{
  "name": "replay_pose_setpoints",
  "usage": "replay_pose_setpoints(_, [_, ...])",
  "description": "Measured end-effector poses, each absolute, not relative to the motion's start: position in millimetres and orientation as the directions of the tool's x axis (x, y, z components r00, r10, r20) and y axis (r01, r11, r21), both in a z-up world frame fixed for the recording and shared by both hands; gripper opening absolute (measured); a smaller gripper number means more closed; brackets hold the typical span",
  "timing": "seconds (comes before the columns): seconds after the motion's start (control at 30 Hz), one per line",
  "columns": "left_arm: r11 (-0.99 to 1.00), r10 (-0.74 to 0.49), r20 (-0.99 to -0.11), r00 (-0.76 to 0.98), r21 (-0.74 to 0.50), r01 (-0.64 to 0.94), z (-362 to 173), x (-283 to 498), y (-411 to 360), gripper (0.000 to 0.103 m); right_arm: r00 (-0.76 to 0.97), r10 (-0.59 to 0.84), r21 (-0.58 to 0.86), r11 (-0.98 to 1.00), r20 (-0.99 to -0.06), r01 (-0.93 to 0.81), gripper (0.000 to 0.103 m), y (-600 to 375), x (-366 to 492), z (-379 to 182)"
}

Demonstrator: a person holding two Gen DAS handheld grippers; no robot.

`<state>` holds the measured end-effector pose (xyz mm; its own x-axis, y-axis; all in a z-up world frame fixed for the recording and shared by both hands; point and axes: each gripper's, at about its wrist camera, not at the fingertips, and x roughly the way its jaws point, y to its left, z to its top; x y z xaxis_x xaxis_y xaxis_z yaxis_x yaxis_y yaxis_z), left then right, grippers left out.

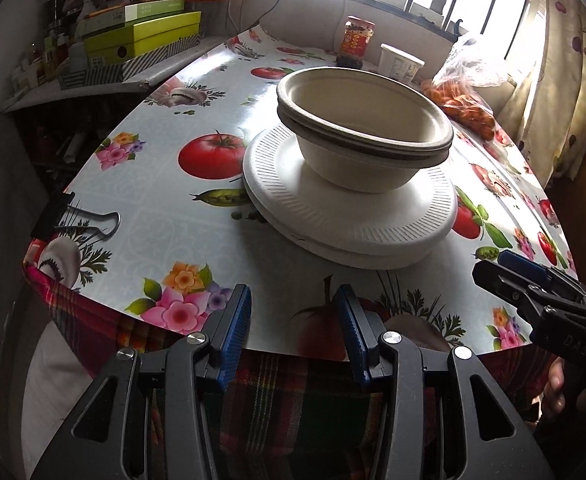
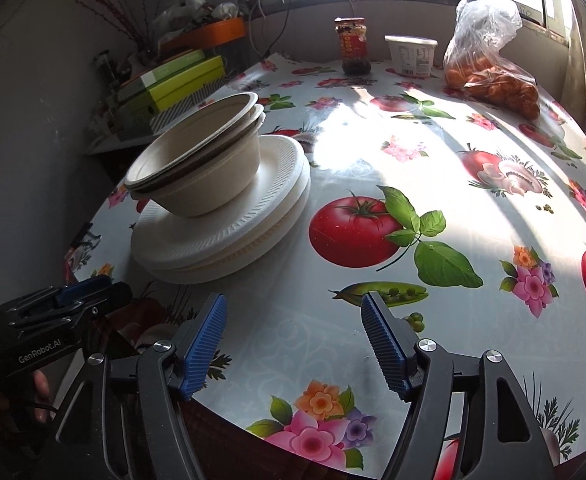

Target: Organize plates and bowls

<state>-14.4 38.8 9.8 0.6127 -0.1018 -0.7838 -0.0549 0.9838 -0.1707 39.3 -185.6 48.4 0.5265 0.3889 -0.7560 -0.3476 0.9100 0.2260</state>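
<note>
Nested beige paper bowls (image 1: 367,128) sit on a stack of white ribbed plates (image 1: 349,216) on the table; the bowls (image 2: 201,160) and plates (image 2: 229,232) also show at left in the right wrist view. My left gripper (image 1: 295,308) is open and empty, at the table's near edge just short of the stack. My right gripper (image 2: 293,316) is open and empty over the near edge, to the right of the stack. It shows in the left wrist view (image 1: 497,266), and the left one in the right wrist view (image 2: 101,284).
A table with a fruit-and-flower oilcloth (image 2: 413,184). At the back stand a red jar (image 2: 351,46), a white tub (image 2: 411,54) and a bag of orange fruit (image 2: 493,80). A binder clip (image 1: 73,216) lies at the left edge. Boxes (image 1: 141,36) are stacked on a shelf to the left.
</note>
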Motion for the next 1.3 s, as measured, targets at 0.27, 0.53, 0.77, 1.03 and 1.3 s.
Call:
replay_pose_setpoints(0.27, [0.992,-0.043,-0.774,0.631,-0.106,-0.062,6.2,-15.4,31.2,0.045,0.529,0.343,0.179,0.924,-0.776,-0.337,0.074,-186.1,37.9,39.7])
replay_pose_setpoints(0.53, [0.997,-0.003,-0.768,0.64,-0.053,-0.059,3.2,-15.6,22.3,0.045,0.544,0.305,0.143,0.937,-0.782,-0.32,0.083,-184.7,36.3,37.9])
replay_pose_setpoints(0.77, [0.997,0.025,-0.765,0.644,-0.025,-0.069,2.1,-15.4,18.2,0.046,0.562,0.263,0.091,0.945,-0.784,-0.315,0.085,-180.8,34.8,35.1])
replay_pose_setpoints(1.03, [0.998,0.022,-0.761,0.648,-0.025,-0.063,1.5,-15.2,16.9,0.053,0.578,0.231,0.057,0.951,-0.782,-0.304,0.085,-178.1,34.1,33.7])
replay_pose_setpoints(1.3, [0.997,0.023,-0.759,0.65,-0.027,-0.066,0.8,-15.3,15.8,0.055,0.582,0.217,0.039,0.953,-0.784,-0.302,0.087,-177.0,33.1,32.9])
